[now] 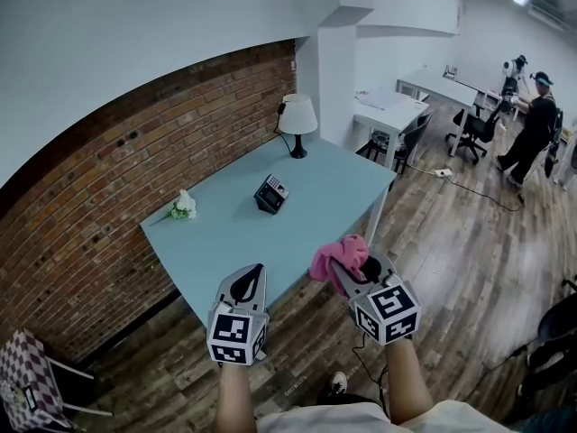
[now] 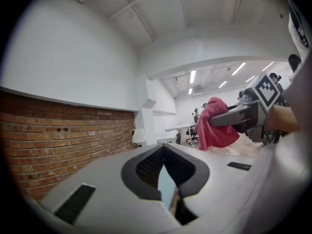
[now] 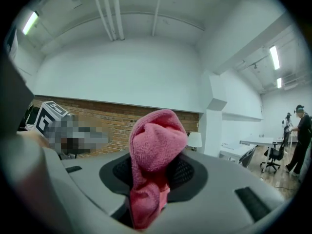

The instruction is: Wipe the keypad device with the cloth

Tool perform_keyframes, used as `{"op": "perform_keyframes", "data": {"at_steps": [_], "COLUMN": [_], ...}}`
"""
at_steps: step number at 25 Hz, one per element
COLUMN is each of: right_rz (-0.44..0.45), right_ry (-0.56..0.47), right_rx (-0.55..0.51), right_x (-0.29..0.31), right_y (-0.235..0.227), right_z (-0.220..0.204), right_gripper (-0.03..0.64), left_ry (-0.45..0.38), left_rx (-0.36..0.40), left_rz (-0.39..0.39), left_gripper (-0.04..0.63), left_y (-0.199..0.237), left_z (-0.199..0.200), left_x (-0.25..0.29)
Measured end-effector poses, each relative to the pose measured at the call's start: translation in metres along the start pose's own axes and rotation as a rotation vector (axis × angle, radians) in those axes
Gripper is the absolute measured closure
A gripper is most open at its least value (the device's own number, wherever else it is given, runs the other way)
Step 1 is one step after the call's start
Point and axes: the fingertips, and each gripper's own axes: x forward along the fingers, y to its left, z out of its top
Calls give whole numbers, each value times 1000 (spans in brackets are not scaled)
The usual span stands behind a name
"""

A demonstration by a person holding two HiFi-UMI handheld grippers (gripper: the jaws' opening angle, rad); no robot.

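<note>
The dark keypad device (image 1: 270,194) stands near the middle of the light blue table (image 1: 225,242). My right gripper (image 1: 341,267) is shut on a pink cloth (image 1: 335,253), held in the air past the table's near right edge. The cloth (image 3: 155,150) bulges up between the jaws in the right gripper view, and shows as a hanging pink bundle (image 2: 216,126) in the left gripper view. My left gripper (image 1: 250,282) hovers over the table's near edge, jaws shut and empty (image 2: 163,152). Both are well short of the device.
A white lamp (image 1: 297,121) stands at the table's far corner and a small white flower bunch (image 1: 183,207) lies at its left edge by the brick wall (image 1: 117,188). White desks, office chairs and a person (image 1: 532,133) are at the far right. A checkered chair (image 1: 27,377) stands at the lower left.
</note>
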Motion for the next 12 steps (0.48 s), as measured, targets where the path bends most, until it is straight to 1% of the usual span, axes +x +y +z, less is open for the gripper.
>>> {"op": "perform_keyframes", "data": {"at_steps": [7,12], "right_rz": [-9,-15], "right_ry": [-7,-4], "right_rx": [3,-4], "right_x": [-18,-23], "right_y": [40,55], "right_z": [2,1], "right_gripper": [460,460], "left_ry": [-3,-12], "left_rx": [4,2], "left_rz": [-16,-15], "left_gripper": [583,583], "left_y": [3,9], "left_z": [-4,-7], "left_x": [-42,-57]}}
